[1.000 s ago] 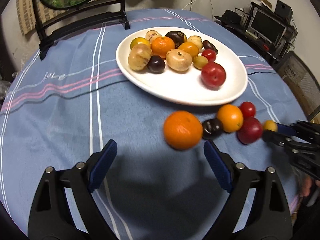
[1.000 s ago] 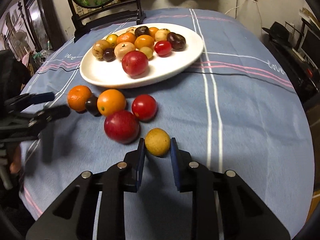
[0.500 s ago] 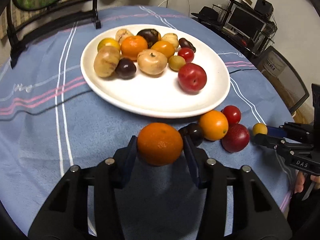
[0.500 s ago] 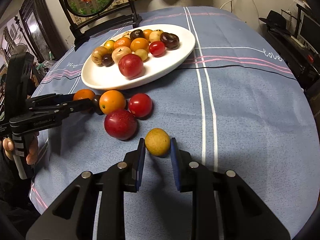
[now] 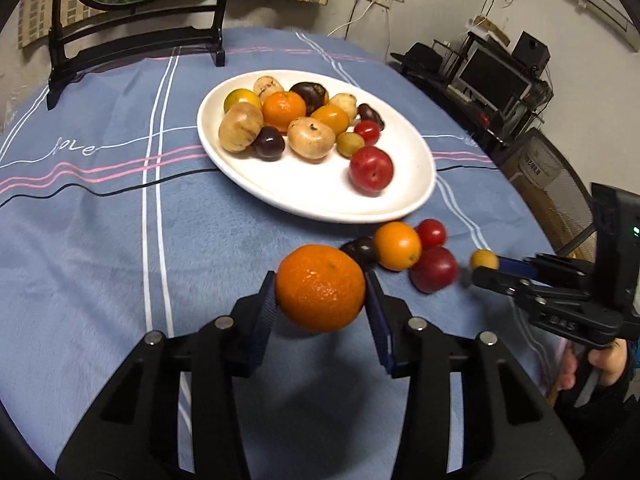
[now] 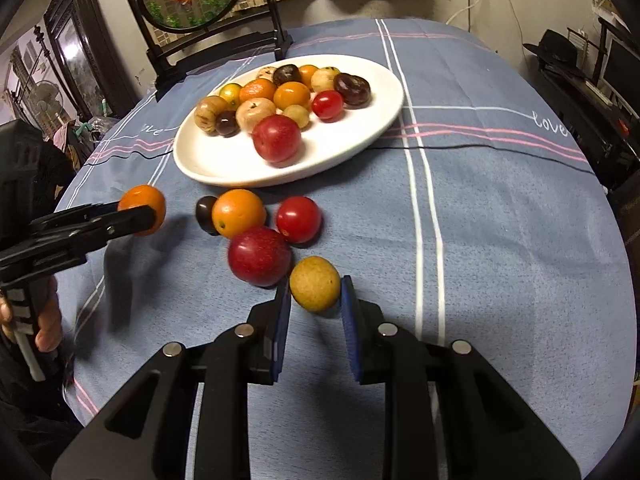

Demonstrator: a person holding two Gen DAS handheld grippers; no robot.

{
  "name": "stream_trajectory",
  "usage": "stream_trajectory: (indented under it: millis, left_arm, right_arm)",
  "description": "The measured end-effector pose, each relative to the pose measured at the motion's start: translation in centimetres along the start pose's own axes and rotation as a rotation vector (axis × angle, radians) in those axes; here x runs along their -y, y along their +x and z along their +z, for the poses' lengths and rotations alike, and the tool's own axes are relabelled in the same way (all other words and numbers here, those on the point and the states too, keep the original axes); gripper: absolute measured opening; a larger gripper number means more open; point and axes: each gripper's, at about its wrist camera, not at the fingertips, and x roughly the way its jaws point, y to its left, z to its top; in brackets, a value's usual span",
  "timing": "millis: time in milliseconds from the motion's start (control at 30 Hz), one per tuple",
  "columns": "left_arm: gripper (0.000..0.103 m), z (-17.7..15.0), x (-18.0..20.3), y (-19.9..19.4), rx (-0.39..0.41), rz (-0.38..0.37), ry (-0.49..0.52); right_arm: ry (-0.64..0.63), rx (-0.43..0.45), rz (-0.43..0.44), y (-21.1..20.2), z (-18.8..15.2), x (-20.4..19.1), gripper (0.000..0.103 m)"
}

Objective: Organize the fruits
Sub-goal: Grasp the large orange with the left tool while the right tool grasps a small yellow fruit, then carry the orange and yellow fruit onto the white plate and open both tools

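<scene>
Closing in, the left claw [image 5: 320, 300] now clamps the mandarin [image 5: 320, 287]; right claw [image 6: 314, 304] grips the yellow fruit [image 6: 315, 283]. Lift both clear, then set gently onto the plate's [image 5: 400, 204] bare near side.

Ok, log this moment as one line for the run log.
left gripper: closed on orange, jaws just closing | right gripper: shut on small yellow fruit | white plate: partly filled | four fruits on tablecloth

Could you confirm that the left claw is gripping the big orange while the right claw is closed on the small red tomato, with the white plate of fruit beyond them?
Not quite. The right claw is closed on the small yellow fruit, as the right wrist view shows; the red tomato lies loose on the cloth. The left claw does grip the big orange, with the white plate beyond.
</scene>
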Motion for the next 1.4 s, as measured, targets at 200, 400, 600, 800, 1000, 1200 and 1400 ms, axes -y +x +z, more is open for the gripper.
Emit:
stream_trajectory:
  millis: [200,400,600,800,1000,1200,1400]
  left_arm:
    - [0.044,-0.5,1.2,-2.2,0.033,0.020,0.016]
    - [0.044,-0.7,1.4,-3.6,0.057,0.024,0.005]
    - [0.044,0.3,0.9,-3.8,0.054,0.029,-0.008]
    - [0.044,4.8,1.5,-2.9,0.064,0.064,0.037]
    - [0.044,11.2,1.6,0.5,0.053,0.077,0.059]
    - [0.044,14.5,1.2,6.7,-0.017,0.100,0.051]
    - [0.045,16.1,1.3,10.3,-0.059,0.106,0.047]
  right_arm:
    - [-0.025,0.014,0.010,-0.7,0.2,-1.5,0.025]
    - [-0.037,0.028,0.011,-1.2,0.4,-2.3,0.025]
    - [-0.043,0.038,0.019,-1.2,1.3,-2.6,0.025]
    - [-0.092,0.063,0.000,-1.6,4.6,-2.7,0.025]
    - [-0.111,0.063,-0.045,0.1,10.5,-0.9,0.025]
    - [-0.087,0.001,-0.084,4.5,13.5,1.2,0.025]
    - [-0.078,-0.018,-0.086,6.9,14.5,2.2,0.025]
